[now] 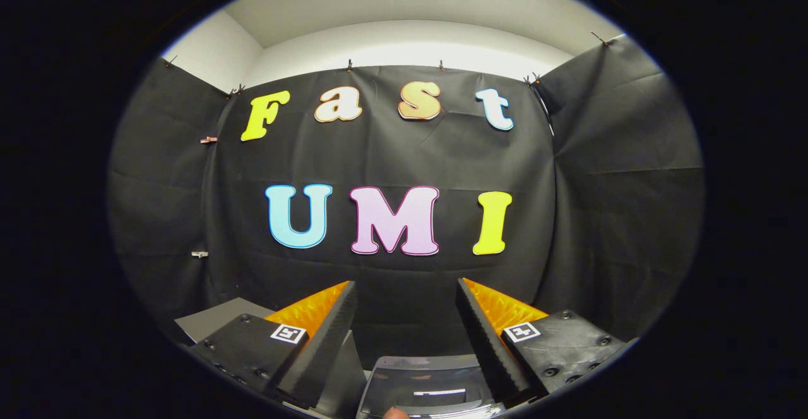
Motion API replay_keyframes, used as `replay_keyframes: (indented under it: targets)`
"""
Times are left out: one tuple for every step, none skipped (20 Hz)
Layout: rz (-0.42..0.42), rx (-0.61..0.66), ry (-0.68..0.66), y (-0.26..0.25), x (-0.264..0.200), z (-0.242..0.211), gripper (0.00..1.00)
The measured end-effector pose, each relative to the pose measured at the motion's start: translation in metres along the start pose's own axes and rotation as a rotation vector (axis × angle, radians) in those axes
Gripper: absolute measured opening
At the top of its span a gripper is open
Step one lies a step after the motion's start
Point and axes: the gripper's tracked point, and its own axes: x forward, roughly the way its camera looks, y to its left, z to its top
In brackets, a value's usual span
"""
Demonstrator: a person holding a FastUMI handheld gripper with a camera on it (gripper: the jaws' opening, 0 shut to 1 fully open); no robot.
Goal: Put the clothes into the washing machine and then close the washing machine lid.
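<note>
Plainly, the claw point(407, 318) is spread wide, its two fingers point(328, 337) standing well apart with nothing held between them. Each finger carries a small square marker on the block at its base. The claw is raised and looks straight at the black cloth wall point(404, 154) of the booth, which hangs in three panels pinned with small clips along the top edge. Above the cloth a pale wall point(404, 47) and ceiling show, brightly lit.

Low down, between the two fingers and below their tips, sits the washing machine point(426, 390), seen from above as a grey frame around a dark, glossy panel that catches a streak of light. Whether that panel is a lid lying closed or something else on the machine's top, I cannot tell from this angle. A small rounded bit of something pale, perhaps a fingertip point(396, 413), pokes in just at the near edge of the machine; it is too small to be sure of.

To the left of the left finger, a flat grey surface point(211, 321) shows a corner against the foot of the cloth wall.
</note>
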Motion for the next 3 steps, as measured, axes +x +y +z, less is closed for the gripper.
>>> replay_keyframes:
  targets:
    - [-0.001,0.004,-0.001,-0.0006,0.0000,0.0012,0.98]
    - [-0.004,0.010,0.001,-0.0017,0.0003,0.0013,0.98]
    - [-0.006,0.016,0.001,-0.0032,0.0014,-0.0002,0.98]
